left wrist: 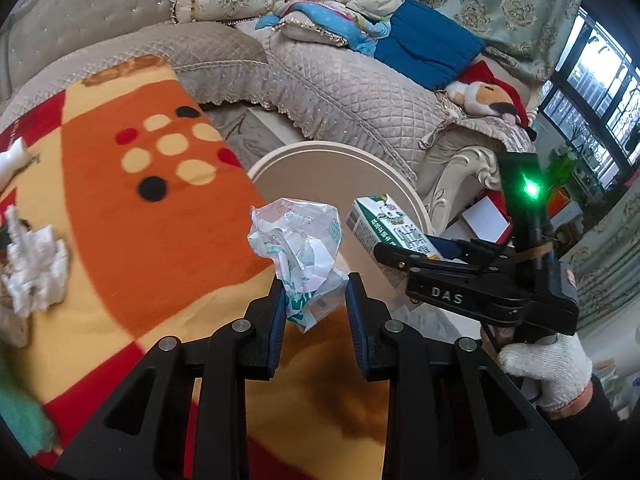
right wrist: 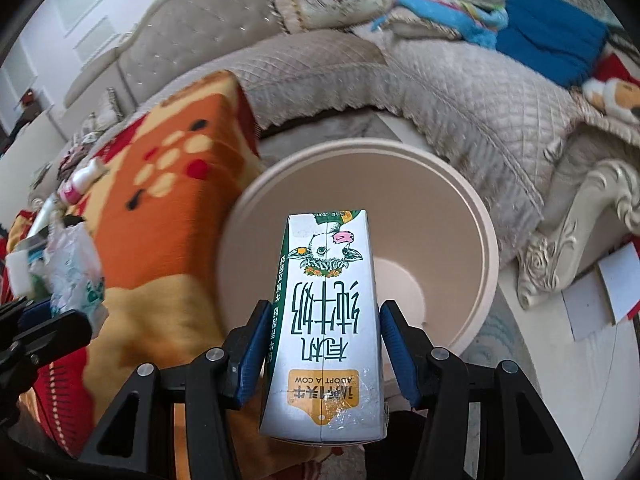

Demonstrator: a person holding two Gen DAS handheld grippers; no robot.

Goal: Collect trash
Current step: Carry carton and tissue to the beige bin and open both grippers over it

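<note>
Trash is held in both grippers. Crumpled white-and-teal plastic wrapper (left wrist: pixel 298 258) sits pinched between the blue pads of the left gripper (left wrist: pixel 316 304), whose jaws stand narrow and closed on its lower end, the rest of the wad bulging up past the fingertips. Just right of it, the right gripper (right wrist: pixel 322 344) has its jaws about half apart and clamped on the sides of a white-and-green milk carton with a cow's face printed on it (right wrist: pixel 326 316), which points forward along the fingers. A hand in a white knit glove (left wrist: pixel 548 372) grips that tool's handle. Ahead of and below the carton is the open mouth of a round beige plastic bin (right wrist: pixel 486 240); the wrapper hangs just left of its rim. Left of both grippers lies an orange, yellow and red spotted blanket (left wrist: pixel 132 216), with a wad of white tissue (left wrist: pixel 34 268) on its far left. Beyond the bin runs a grey quilted sofa (left wrist: pixel 340 92).
</note>
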